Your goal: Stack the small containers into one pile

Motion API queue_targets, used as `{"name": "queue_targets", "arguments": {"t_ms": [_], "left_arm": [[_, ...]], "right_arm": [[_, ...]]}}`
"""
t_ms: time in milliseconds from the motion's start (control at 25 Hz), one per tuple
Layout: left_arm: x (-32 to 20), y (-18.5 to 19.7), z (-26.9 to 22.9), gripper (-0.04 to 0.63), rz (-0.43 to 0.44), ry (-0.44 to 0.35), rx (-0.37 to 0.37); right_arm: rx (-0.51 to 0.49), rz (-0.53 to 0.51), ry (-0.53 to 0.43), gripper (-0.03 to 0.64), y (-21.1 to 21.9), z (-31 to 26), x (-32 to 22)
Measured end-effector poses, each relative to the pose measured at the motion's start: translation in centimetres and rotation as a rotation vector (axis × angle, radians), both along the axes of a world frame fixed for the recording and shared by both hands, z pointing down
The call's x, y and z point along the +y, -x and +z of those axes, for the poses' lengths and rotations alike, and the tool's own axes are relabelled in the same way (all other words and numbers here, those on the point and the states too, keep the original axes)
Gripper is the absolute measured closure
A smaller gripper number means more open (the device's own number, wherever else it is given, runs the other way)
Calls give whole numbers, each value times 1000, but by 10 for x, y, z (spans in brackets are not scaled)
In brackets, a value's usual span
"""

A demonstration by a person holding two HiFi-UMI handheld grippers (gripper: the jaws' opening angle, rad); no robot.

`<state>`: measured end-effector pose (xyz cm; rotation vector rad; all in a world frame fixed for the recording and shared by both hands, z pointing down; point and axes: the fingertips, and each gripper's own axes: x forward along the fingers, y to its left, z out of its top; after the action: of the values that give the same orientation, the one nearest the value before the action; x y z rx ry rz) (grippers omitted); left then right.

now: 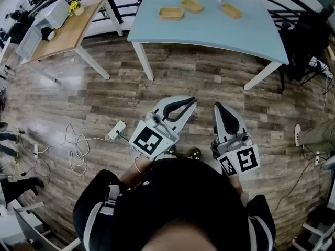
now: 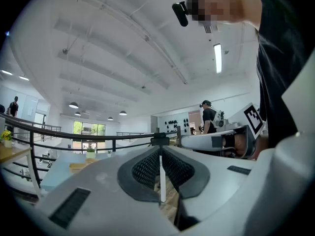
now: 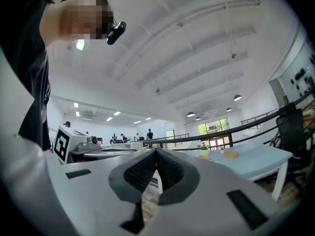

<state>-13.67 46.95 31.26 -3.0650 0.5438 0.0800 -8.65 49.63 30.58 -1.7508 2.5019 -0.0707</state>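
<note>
At the bottom centre of the head view, close to the person's body, the left gripper (image 1: 189, 101) and the right gripper (image 1: 216, 106) hang above the wooden floor (image 1: 209, 72). Each has its fingers pressed together with nothing between them. Well beyond, at the top of the frame, the light-blue table (image 1: 209, 35) carries the first container (image 1: 171, 13), the second container (image 1: 192, 6) near its upper right, and the third container (image 1: 231, 11) further right, none stacked.
</note>
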Motion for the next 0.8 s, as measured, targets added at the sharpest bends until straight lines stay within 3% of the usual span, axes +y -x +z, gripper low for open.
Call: {"name": "queue_targets", "arguments": {"t_ms": [800], "left_arm": [[16,-28,4,572,-7,-9,-43]], "right_arm": [[-45,-8,-28,615,-28,2,15]]}}
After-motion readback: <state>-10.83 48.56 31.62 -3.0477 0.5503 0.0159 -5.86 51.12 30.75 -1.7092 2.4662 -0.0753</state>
